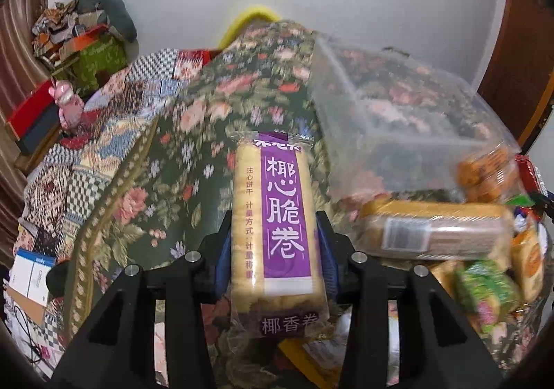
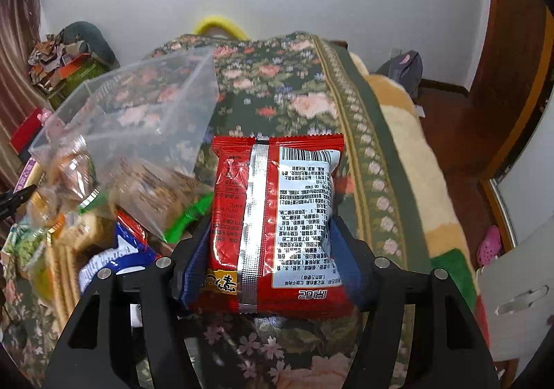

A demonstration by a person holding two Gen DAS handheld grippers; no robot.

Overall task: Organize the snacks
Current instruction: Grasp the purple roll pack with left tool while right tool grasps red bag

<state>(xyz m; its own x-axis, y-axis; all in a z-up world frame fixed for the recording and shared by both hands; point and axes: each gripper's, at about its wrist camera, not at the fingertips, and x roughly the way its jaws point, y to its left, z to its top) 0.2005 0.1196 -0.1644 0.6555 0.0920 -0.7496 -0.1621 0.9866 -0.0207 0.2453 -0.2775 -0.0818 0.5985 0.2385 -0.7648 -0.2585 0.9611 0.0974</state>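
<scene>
Left gripper (image 1: 273,233) has its blue pads pinched on the sides of a long clear-wrapped pack of pale wafer rolls with a purple label (image 1: 277,216), pack standing lengthwise between the jaws, jaws narrow. Right gripper (image 2: 273,243) is clamped on a red foil snack bag with a white ingredients panel (image 2: 277,216), back side up, jaws partly closed around its lower half. Both packs look lifted off the dark floral bedspread (image 2: 277,84), though the blur makes that hard to confirm. A clear plastic storage bin (image 1: 398,119) sits just beyond the left pack and to its right; as far as I can see through the wall it is nearly empty, maybe one orange pack near its corner. Loose pile of snacks (image 1: 450,243) beside it: brown-wrapped roll pack, green and orange packets, a blue-and-white bag. So progress is early: two items in hand, none clearly binned, most of the pile left to sort.
</scene>
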